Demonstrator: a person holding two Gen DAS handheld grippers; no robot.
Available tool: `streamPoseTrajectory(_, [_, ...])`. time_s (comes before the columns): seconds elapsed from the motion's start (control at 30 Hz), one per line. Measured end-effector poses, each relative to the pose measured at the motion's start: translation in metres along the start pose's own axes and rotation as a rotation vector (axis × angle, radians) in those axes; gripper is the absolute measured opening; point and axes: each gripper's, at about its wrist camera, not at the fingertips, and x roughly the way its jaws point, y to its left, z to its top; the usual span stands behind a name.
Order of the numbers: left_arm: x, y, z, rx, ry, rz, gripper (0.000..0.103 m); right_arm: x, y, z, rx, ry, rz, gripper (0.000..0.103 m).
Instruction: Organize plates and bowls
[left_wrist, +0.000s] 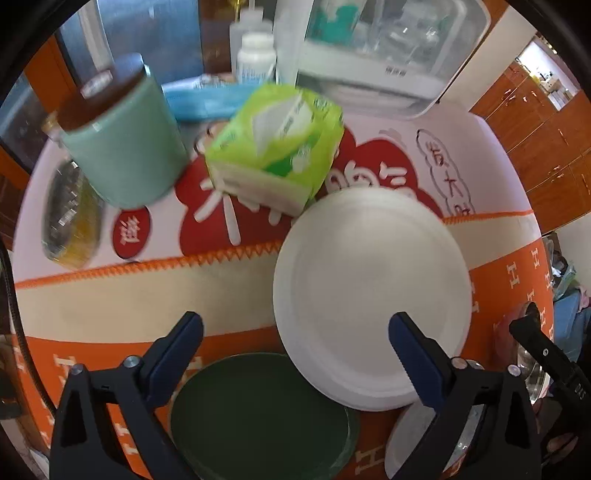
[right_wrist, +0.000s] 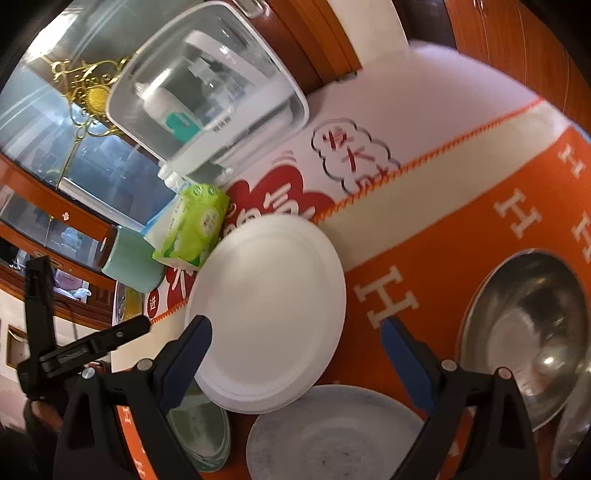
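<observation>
Left wrist view: the left gripper (left_wrist: 295, 336) hung over the desk's orange lettered cloth (left_wrist: 92, 354), jaws wide and empty.
Plates: a round white plate (left_wrist: 369, 295) overlapped a dark green glass plate (left_wrist: 258, 417).
Right wrist view: the right gripper (right_wrist: 295, 339) had wide, empty jaws above the white plate (right_wrist: 269, 314).
Neighbours: a speckled grey plate (right_wrist: 332, 435) lay just beside it; a steel bowl (right_wrist: 528, 332) sat further right.

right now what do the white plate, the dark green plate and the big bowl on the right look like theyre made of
White plate: matte and uniformly white with a soft moulded rim, likely foam or paper pulp, possibly melamine.
Dark green plate: see-through at its edge in the right wrist view, so probably tinted glass.
Big bowl: bright mirror-like reflections and grey sheen, almost certainly stainless steel.
</observation>
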Motion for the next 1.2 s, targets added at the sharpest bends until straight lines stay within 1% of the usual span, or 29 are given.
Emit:
streamPoseTrajectory(0.1, [0.02,0.005,-0.001,-0.03,0.044,-0.03,0.096,0.012,-0.005,-0.003,0.03,0.036,0.007,0.093])
streamPoseTrajectory(0.2, [0.033,0.008,-0.002,-0.048,0.069,-0.043,0.094,0.021,-0.009,-0.005,0.049,0.064,0.005,0.088])
streamPoseTrajectory(0.23, [0.038,0.008,-0.002,-0.053,0.076,-0.049,0.094,0.024,-0.01,-0.006,0.052,0.071,0.01,0.086])
streamPoseTrajectory(0.33, [0.047,0.01,-0.003,-0.066,0.092,-0.069,0.089,0.03,-0.01,-0.007,0.059,0.093,0.012,0.084])
streamPoseTrajectory(0.4, [0.053,0.01,-0.003,-0.076,0.101,-0.079,0.081,0.034,-0.012,-0.009,0.068,0.103,0.014,0.083])
streamPoseTrajectory(0.43, [0.055,0.01,-0.003,-0.08,0.105,-0.084,0.078,0.036,-0.013,-0.009,0.075,0.11,0.016,0.08])
streamPoseTrajectory(0.47, [0.058,0.01,-0.004,-0.087,0.111,-0.089,0.073,0.039,-0.014,-0.01,0.082,0.118,0.02,0.078])
streamPoseTrajectory(0.5, [0.06,0.011,-0.004,-0.093,0.117,-0.096,0.068,0.041,-0.016,-0.01,0.091,0.127,0.025,0.074])
streamPoseTrajectory(0.53, [0.063,0.011,-0.004,-0.1,0.124,-0.105,0.066,0.044,-0.018,-0.011,0.102,0.137,0.029,0.07])
streamPoseTrajectory(0.6, [0.069,0.011,-0.004,-0.111,0.135,-0.122,0.058,0.048,-0.022,-0.013,0.125,0.155,0.038,0.066])
streamPoseTrajectory(0.7, [0.076,0.009,-0.004,-0.113,0.142,-0.134,0.057,0.053,-0.024,-0.016,0.141,0.172,0.041,0.06])
streamPoseTrajectory(0.73, [0.076,0.009,-0.004,-0.112,0.132,-0.138,0.057,0.055,-0.025,-0.016,0.148,0.177,0.047,0.057])
streamPoseTrajectory(0.8, [0.076,0.008,-0.004,-0.115,0.132,-0.159,0.051,0.055,-0.026,-0.016,0.15,0.173,0.049,0.051])
streamPoseTrajectory(0.83, [0.077,0.008,-0.004,-0.118,0.129,-0.163,0.051,0.055,-0.026,-0.016,0.15,0.174,0.051,0.048])
streamPoseTrajectory(0.87, [0.077,0.008,-0.004,-0.116,0.128,-0.164,0.049,0.056,-0.027,-0.016,0.152,0.175,0.054,0.046])
streamPoseTrajectory(0.93, [0.076,0.007,-0.004,-0.109,0.128,-0.16,0.046,0.058,-0.029,-0.016,0.157,0.175,0.062,0.037])
streamPoseTrajectory(0.97, [0.075,0.007,-0.004,-0.106,0.126,-0.158,0.044,0.058,-0.03,-0.016,0.16,0.175,0.065,0.035])
streamPoseTrajectory(1.03, [0.076,0.006,-0.004,-0.106,0.122,-0.155,0.039,0.059,-0.033,-0.016,0.166,0.173,0.063,0.028])
streamPoseTrajectory(1.07, [0.075,0.007,-0.004,-0.105,0.119,-0.148,0.036,0.06,-0.034,-0.016,0.17,0.173,0.066,0.026])
streamPoseTrajectory(1.1, [0.075,0.007,-0.005,-0.103,0.114,-0.141,0.031,0.06,-0.036,-0.016,0.173,0.173,0.068,0.022])
streamPoseTrajectory(1.2, [0.075,0.008,-0.007,-0.104,0.096,-0.135,0.026,0.061,-0.038,-0.016,0.177,0.169,0.085,0.017])
